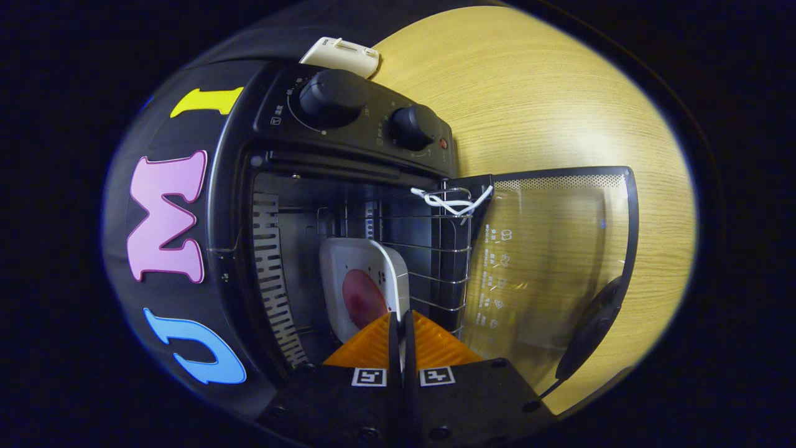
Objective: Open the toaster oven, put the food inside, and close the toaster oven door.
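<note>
Gripper [402, 323] fingers pinch the rim of the white rectangular plate [354, 264] carrying reddish food [362, 298], inside the black toaster oven [348, 205] on its wire rack [429, 249]. Glass oven door [553, 261] hangs fully open.

Glossy black toaster oven [236, 186], clear glass door [553, 261]. Thin metal wire rack [435, 249]. Matt, wood-grained table [547, 99].

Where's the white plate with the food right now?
The white plate is inside the toaster oven on the wire rack, its rim pinched between the gripper fingers.
</note>
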Motion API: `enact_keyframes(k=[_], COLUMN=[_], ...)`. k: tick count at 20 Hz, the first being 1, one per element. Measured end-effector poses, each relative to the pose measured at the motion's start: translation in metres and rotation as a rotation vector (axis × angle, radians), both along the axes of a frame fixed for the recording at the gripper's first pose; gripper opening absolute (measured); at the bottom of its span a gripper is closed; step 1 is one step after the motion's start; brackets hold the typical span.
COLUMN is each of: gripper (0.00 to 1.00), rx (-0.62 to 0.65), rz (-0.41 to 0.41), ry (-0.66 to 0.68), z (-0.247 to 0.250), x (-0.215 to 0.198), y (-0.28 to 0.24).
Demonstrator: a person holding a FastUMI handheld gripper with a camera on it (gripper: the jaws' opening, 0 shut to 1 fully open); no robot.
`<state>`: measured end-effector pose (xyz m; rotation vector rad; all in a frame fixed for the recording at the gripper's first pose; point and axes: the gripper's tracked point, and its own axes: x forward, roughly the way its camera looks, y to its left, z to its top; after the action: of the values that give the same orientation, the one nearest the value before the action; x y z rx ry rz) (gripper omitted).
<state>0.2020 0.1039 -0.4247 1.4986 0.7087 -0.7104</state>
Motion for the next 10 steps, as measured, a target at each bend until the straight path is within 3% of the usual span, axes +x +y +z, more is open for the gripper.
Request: enact_keyframes(k=[3,4,5,6,8,10], gripper=[0.08,0.15,0.24,0.53,0.68,0.89], rx=[0.041,0.049,0.042,0.026,0.010,0.013], rz=[0.007,0.013,0.025,0.033,0.065,0.096], ry=[-0.012,-0.025,-0.035,-0.036,-0.025,-0.050], z=[0.003,0.009,0.015,0.018,0.022,0.036], x=[-0.001,-0.001,-0.002,-0.004,-0.016,-0.026], y=[0.001,0.007,0.006,0.002,0.000,0.001])
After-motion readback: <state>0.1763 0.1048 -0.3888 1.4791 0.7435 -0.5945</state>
